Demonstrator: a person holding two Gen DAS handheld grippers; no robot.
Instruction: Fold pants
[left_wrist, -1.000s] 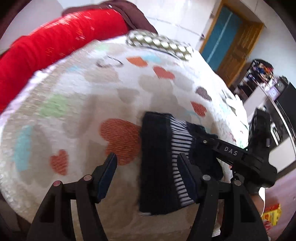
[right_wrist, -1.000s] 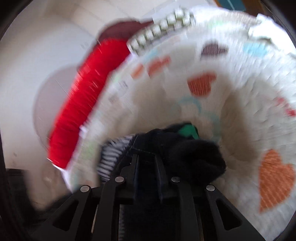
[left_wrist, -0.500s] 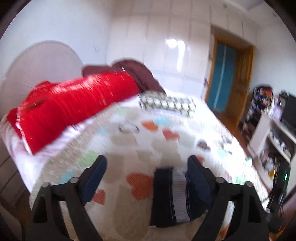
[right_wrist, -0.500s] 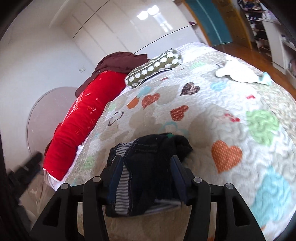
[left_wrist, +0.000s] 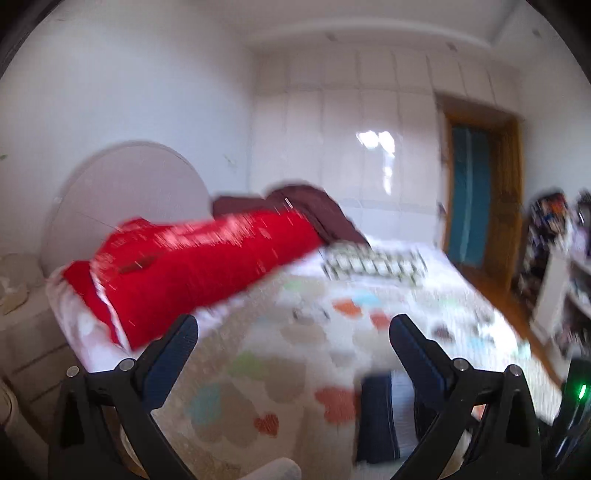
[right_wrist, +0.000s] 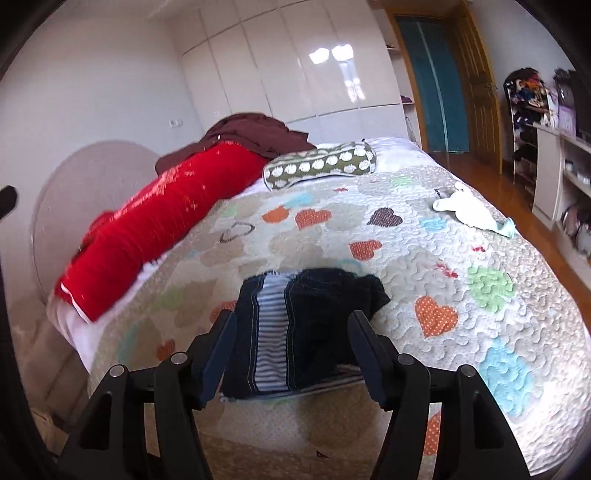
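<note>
The folded pants (right_wrist: 295, 332) lay on the bed (right_wrist: 480, 314) at 6 o'clock, their near edge hidden behind the spread, empty right gripper (right_wrist: 291, 354); the left gripper (left_wrist: 293, 347) gaped too, its view blurred.

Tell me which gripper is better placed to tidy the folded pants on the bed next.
Right. The right gripper is open with the pants centred between its fingers; the left gripper points up at the room, pants low at its right finger.

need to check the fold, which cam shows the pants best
Right wrist view: the folded pants lie sharp and whole on the quilt, striped lining visible. The left wrist view is blurred, and its gripper partly hides them.
</note>
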